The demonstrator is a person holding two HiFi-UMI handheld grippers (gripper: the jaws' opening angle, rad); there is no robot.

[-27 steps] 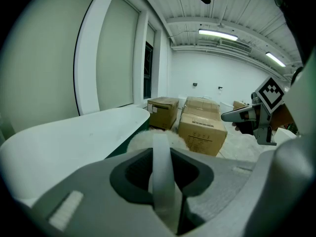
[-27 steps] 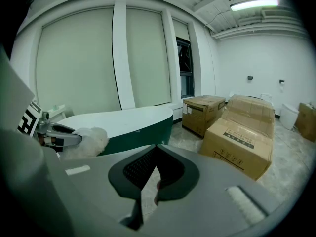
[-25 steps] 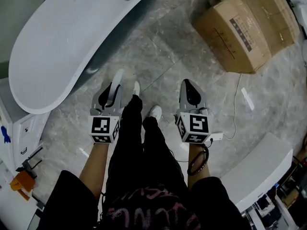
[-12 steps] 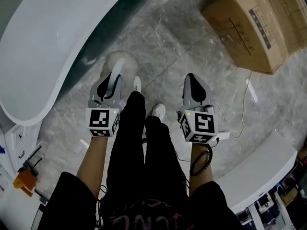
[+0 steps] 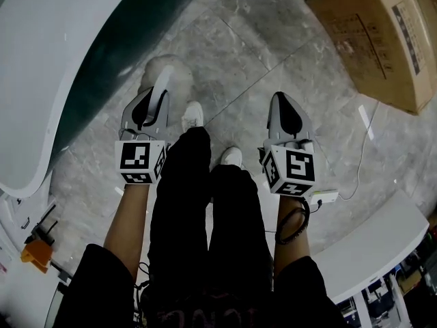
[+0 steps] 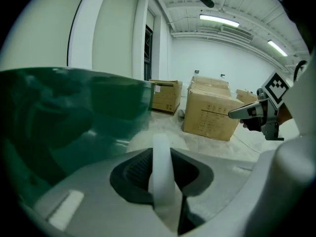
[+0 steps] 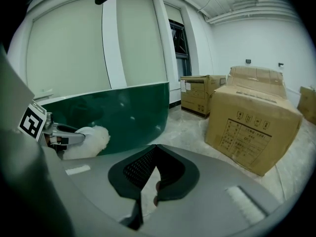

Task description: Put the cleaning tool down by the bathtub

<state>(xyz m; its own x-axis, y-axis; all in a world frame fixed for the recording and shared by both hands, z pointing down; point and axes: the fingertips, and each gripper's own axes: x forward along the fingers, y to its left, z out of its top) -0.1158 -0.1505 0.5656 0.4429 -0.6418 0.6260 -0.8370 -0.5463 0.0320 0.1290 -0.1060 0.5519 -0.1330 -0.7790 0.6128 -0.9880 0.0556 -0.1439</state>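
Head view, looking steeply down: the left tool [image 5: 156, 96] was closed on the white handle of the cleaning duster [image 5: 156, 70], whose fluffy white head lay over the grey tiled floor [image 5: 259, 53] just beside the dark green wall of the bathtub [image 5: 41, 60] at far left; contact with the floor could not be made out. Left gripper view: the handle [image 6: 160, 174] stood upright, clamped between the jaws, with the green tub wall [image 6: 74, 117] close on the left. Right gripper view: the right tool [image 7: 146, 181] had its jaws together with nothing between them, and the duster head [image 7: 95, 139] showed against the tub wall [image 7: 123, 112]. The right tool [image 5: 285, 102] hung apart from the left one, to the right of the person's white shoes [image 5: 193, 115]. A cardboard box [image 5: 382, 33] sat at far right.
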